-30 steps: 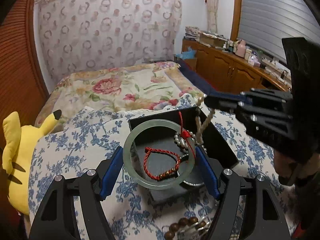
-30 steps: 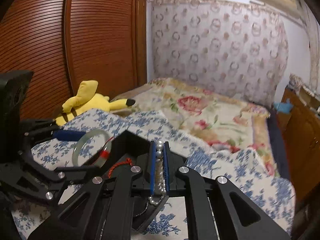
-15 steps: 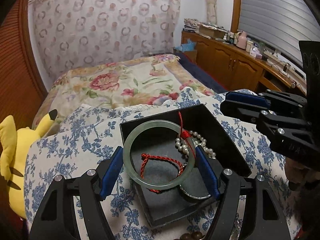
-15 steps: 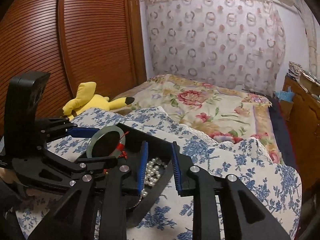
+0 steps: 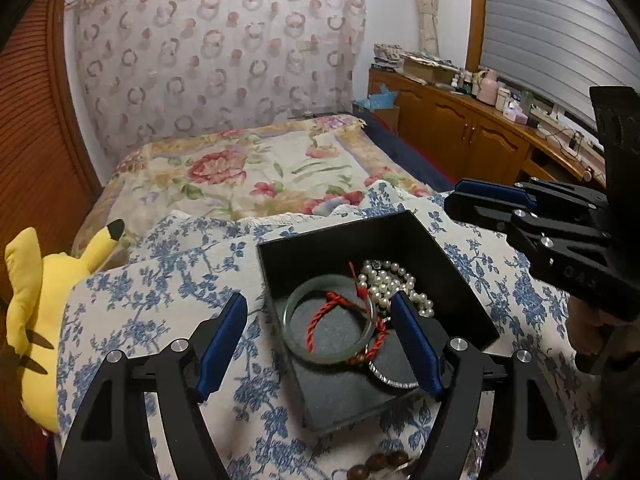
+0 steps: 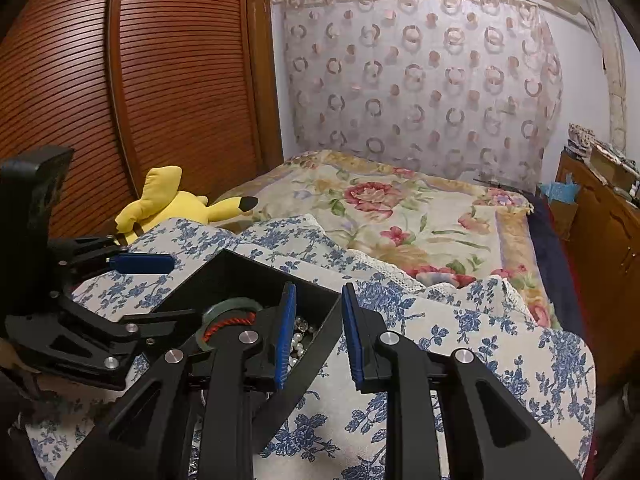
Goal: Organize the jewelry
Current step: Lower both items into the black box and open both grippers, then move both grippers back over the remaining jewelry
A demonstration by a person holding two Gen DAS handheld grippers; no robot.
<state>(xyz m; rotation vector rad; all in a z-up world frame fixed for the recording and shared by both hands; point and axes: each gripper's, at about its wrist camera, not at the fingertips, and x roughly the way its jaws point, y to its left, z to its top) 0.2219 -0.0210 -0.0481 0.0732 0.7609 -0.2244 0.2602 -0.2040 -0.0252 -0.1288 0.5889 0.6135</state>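
A black open box (image 5: pixel 404 227) sits on the blue-flowered cloth. In it lie a pale green jade bangle (image 5: pixel 294 343) with a red cord (image 5: pixel 320 318), a white pearl strand (image 5: pixel 386 282) and a silver bangle (image 5: pixel 390 378). My left gripper (image 5: pixel 320 340) is open and empty above the box's near side. My right gripper (image 6: pixel 316 332) is open and empty over the box's right edge (image 6: pixel 320 332); it shows at the right in the left wrist view (image 5: pixel 488 200). The bangle (image 6: pixel 224 308) and pearls (image 6: pixel 298 342) show between the right gripper's parts.
Brown wooden beads (image 5: pixel 380 462) lie on the cloth in front of the box. A yellow plush toy (image 5: pixel 36 312) lies at the left. A flowered bedspread (image 5: pixel 256 172) lies behind, with a wooden cabinet (image 5: pixel 472 136) at the right and a slatted wardrobe (image 6: pixel 120 100) at the left.
My left gripper opened and let the jade bangle drop into the box. My right gripper let the pearl strand go into the box, opened and drew back to the right.
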